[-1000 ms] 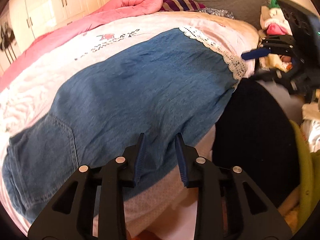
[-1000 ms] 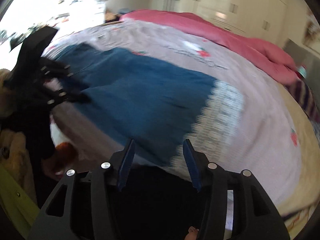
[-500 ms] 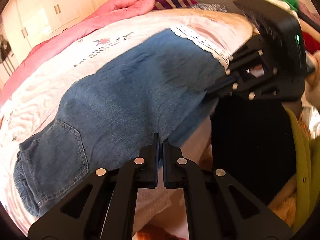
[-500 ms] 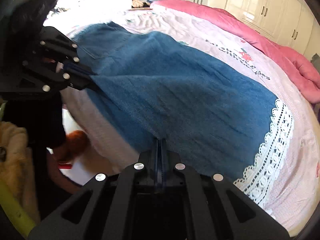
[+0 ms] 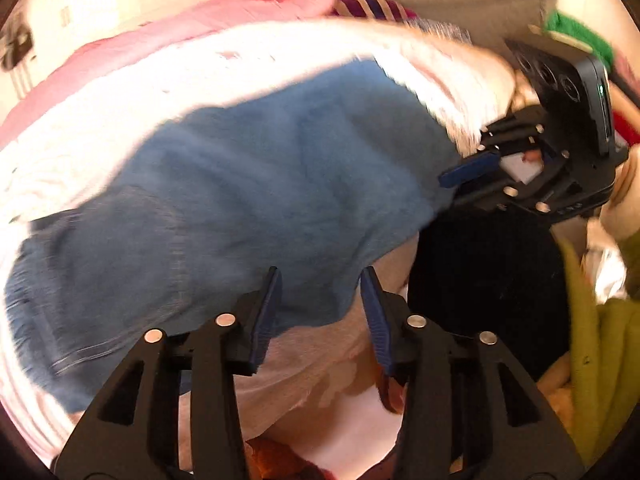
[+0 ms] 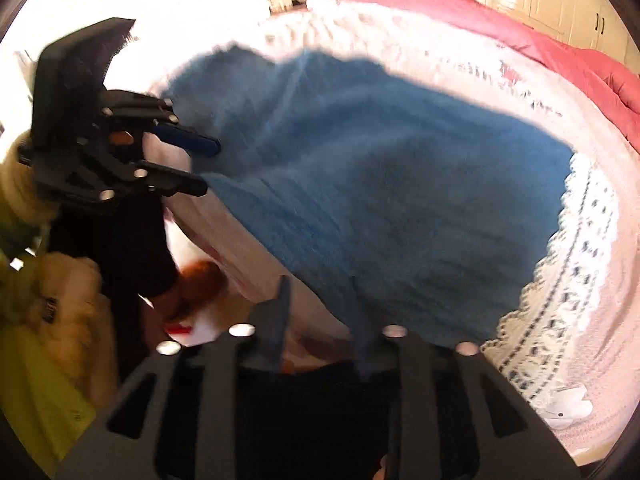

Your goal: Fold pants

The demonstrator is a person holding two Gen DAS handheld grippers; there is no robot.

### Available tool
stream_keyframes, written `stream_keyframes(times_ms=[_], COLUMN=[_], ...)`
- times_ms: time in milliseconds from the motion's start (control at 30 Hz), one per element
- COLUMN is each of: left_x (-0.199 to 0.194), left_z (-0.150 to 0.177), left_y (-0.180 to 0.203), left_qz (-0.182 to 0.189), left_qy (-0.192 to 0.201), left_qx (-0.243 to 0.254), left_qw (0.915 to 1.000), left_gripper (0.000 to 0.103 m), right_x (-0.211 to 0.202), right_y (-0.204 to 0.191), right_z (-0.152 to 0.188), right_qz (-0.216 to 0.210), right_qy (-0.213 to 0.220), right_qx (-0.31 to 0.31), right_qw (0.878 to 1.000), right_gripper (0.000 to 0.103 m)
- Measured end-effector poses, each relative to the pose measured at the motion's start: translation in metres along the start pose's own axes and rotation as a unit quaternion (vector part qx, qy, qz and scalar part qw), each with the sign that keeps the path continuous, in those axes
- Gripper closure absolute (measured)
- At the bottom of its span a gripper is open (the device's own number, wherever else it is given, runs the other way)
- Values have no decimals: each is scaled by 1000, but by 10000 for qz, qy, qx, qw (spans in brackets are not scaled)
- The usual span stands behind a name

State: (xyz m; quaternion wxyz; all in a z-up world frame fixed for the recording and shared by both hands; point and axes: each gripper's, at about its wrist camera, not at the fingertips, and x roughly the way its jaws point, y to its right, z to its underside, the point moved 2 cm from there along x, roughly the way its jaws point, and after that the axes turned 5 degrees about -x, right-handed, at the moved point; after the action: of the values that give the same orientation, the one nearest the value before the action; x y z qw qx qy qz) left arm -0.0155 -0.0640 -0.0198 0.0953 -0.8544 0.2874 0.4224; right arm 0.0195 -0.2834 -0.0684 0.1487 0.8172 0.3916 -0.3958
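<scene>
**Pants flat on the bed, both grippers open at the near edge**

I saw the bed (image 5: 280,40) filling both views, with pink bedding along its far side. The blue denim pants (image 5: 260,184) lay spread across it, their near edge spilling over the bed's side. They looked folded lengthwise at most; I judged crosswise folds remained. My left gripper (image 5: 320,292) and right gripper (image 6: 316,300) hovered there, jaws apart, holding nothing. Open bedsheet lay beyond.

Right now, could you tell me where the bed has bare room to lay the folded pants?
Bare sheet runs between the pants and the pink duvet, and beyond the lace hem. The near edge is crowded: the left gripper and right gripper are both open there.
</scene>
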Motion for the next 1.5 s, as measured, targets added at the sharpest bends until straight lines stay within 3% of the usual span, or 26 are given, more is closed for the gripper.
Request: stream_keyframes(times_ms=[67,167,267,400,500,700,733,867,1033,1167,1300,1400,1500], left_x=[-23,-55,-73,-77,-65,-36,-34,-20,-20,-25,-26,-29,-31], left_z=[-3,-9,-12,-14,-12,-5,-4,3,9,12,14,18,20], left_y=[-20,-64,-108,-159,-200,-223,-226,-229,-231,-232,-229,-231,-232], left_qz=[-186,-749,-1297,-1611,-1378,-596,-506,-624,-766,-843,-1037,-1017,-1003], left_qy=[289,688,838,865,638,352,320,110,101,188,199,223,248], left_qx=[-285,-834,-1321,-1879,-2507,-3110,-3187,-3259,-3215,-3294,-3239,-3318,-3346], left_qw=[9990,9913,9791,9650,9561,9479,9460,9433,9438,9402,9402,9376,9367], left_gripper=[56,44,38,31,29,30,34,60,67,68,68,68,68], right_x=[-14,-14,8,49,97,147,153,161,141,123,152,168,162], right_y=[5,22,46,75,92,92,91,77,84,102,98,100,99], right_z=[-13,-44,-86,-144,-181,-200,-201,-199,-199,-194,-193,-190,-188], right_qz=[-38,46,79,-248,-595,-946,-976,-959,-593,-429,-119,-131,-219], right_qy=[320,552,507,292,-153,-951,-1069,-1366,-693,-106,-272,-426,-316], right_qx=[91,298,729,1220,1433,1381,1346,1014,1303,1858,1800,1802,1753], right_qw=[9994,9980,9960,9918,9878,9813,9803,9808,9873,9816,9832,9826,9838], right_gripper=[52,47,46,46,46,47,51,93,97,97,97,97,91])
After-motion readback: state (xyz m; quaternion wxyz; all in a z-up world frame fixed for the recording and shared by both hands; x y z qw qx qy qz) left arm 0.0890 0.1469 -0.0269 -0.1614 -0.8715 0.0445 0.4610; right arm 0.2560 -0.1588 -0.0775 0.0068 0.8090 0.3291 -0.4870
